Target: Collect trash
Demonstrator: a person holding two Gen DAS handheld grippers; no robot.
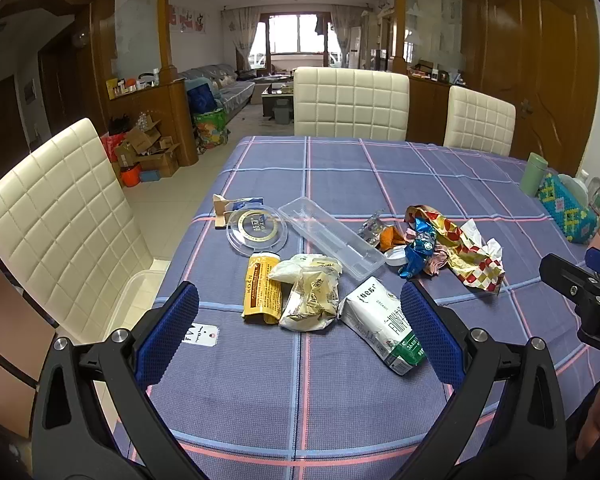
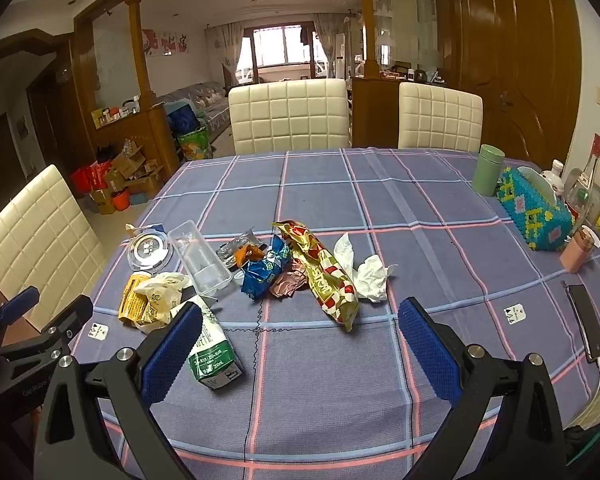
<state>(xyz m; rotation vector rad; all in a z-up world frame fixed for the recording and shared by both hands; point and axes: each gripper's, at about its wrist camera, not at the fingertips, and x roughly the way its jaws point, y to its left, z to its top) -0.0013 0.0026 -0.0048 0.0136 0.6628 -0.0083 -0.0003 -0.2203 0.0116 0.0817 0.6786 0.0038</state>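
Note:
Trash lies spread on the plaid tablecloth [image 1: 340, 400]: a yellow packet [image 1: 262, 294], a crumpled cream bag [image 1: 310, 300], a white and green milk carton [image 1: 384, 326], a clear plastic tray [image 1: 330, 236], a round clear lid [image 1: 257, 230], a blue wrapper [image 1: 418, 250] and a red and gold wrapper [image 1: 470, 252] with white tissue [image 2: 366, 270]. My left gripper [image 1: 300, 332] hovers open just short of the cream bag and carton, holding nothing. My right gripper [image 2: 300, 344] is open over bare cloth in front of the red and gold wrapper [image 2: 324, 276], with the carton [image 2: 212, 354] beside its left finger.
Cream chairs stand at the left [image 1: 60, 232] and far side [image 1: 350, 104]. At the right edge sit a green cup [image 2: 487, 170], a beaded tissue box [image 2: 534, 210], bottles, a pink cup [image 2: 576, 250] and a phone [image 2: 586, 326]. Small paper tags [image 2: 514, 314] lie on the cloth.

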